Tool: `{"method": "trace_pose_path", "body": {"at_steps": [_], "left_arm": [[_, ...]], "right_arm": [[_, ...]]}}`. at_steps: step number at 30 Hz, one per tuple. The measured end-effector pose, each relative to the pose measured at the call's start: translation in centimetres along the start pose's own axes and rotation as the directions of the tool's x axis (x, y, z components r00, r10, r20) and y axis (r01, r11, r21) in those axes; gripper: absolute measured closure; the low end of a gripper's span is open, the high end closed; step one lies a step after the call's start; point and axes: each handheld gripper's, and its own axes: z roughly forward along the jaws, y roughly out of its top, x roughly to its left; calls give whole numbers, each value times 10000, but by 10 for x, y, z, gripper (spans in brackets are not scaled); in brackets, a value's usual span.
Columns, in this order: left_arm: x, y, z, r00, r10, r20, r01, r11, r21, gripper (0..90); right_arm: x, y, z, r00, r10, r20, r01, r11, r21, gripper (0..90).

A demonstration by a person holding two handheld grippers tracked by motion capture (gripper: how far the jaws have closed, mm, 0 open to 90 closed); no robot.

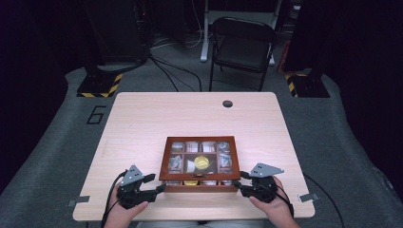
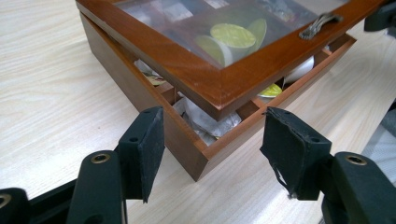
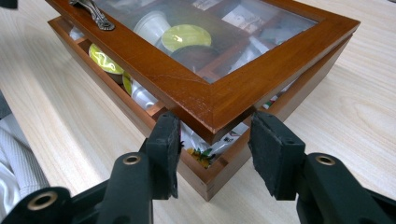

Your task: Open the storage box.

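A brown wooden box [image 1: 164, 161] with a glass lid sits near the table's front edge. Inside are white cups, yellow-topped capsules [image 1: 202, 161] and packets. The lid [image 2: 187, 70] [image 3: 187, 88] stands lifted a little off the base [image 2: 130, 70] [image 3: 201, 182] along the front, so a gap shows. My left gripper [image 1: 159, 189] [image 2: 212, 149] is at the front left corner, its pads against the two walls of the base. My right gripper [image 1: 240, 186] [image 3: 215, 144] is at the front right corner, shut on the raised lid's corner. A metal handle [image 2: 320, 24] [image 3: 95, 16] sits on the lid's front.
The light wooden table [image 1: 142, 123] has a round cable hole [image 1: 227, 103] at the back. A black folding chair [image 1: 242, 45] stands behind it. Two stand bases with yellow-black tape [image 1: 97, 85] [image 1: 306, 85] are on the grey floor. Small metal clips [image 1: 308, 197] sit at the front edge.
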Motion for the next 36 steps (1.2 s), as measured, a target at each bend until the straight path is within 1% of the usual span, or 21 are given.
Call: {"method": "trace_pose_path", "body": {"at_steps": [1,3,4,5,7,10,13,14,17,19,20,24,25,28,29,32,34,35,36], "left_arm": [[0,0,3,10000,63,-68,-62,10000,41,388],[1,1,5,9999,53,-93,-52,9999,110,388],[2,1,9,9999,-24,-139,25,9999,100,388],[2,2,10,9999,-76,-65,77,9998,157,388],[3,4,14,9999,44,-108,-42,9998,172,391],[2,7,18,10000,67,4,-67,9999,94,391],[2,10,20,10000,91,-31,-91,10000,-15,391],[3,12,20,9998,170,-56,-170,9998,-62,387],[2,13,20,9997,213,-100,-214,9996,-162,387],[2,15,19,9992,357,-176,-361,9991,-210,386],[2,17,18,9989,435,-187,-439,9988,-209,385],[1,19,18,9986,483,-238,-489,9985,-264,384],[2,21,17,9986,494,-174,-497,9986,-184,380],[2,23,16,9992,374,-160,-377,9990,-234,377],[3,24,15,9988,461,-156,-464,9988,-176,372],[2,28,14,9983,521,-254,-527,9983,-249,370],[1,31,12,9986,430,-322,-440,9985,-333,370],[1,31,12,9986,430,-322,-440,9985,-333,370],[1,33,11,9989,339,-314,-349,9989,-316,370]], "right_arm": [[0,0,0,10000,4,-12,-4,10000,12,532],[0,0,0,10000,14,32,-14,10000,2,532],[0,0,0,10000,7,11,-7,10000,-19,530],[0,0,-1,10000,-13,62,13,10000,-14,530],[0,1,-1,10000,12,34,-12,9999,-150,533],[-1,2,-2,10000,45,69,-44,9998,-218,532],[-1,2,-2,9999,41,97,-39,9997,-253,532],[-1,2,-3,9999,44,112,-40,9996,-277,532],[-1,3,-3,9998,125,132,-120,9993,-353,523],[-1,3,-5,9998,85,194,-77,9992,-394,520],[-1,4,-5,9998,69,199,-59,9987,-515,511],[-2,5,-4,9996,162,223,-149,9983,-567,490],[-2,6,-4,9994,260,218,-246,9978,-614,486],[-2,7,-4,9994,241,234,-225,9975,-677,481],[-2,8,-4,9993,289,251,-272,9974,-661,478],[-4,10,-4,9991,340,248,-322,9971,-690,470],[-5,14,-6,9982,516,311,-492,9960,-741,464],[-5,14,-6,9982,516,311,-492,9960,-741,464],[-5,16,-8,9984,440,344,-412,9961,-774,462]]}}
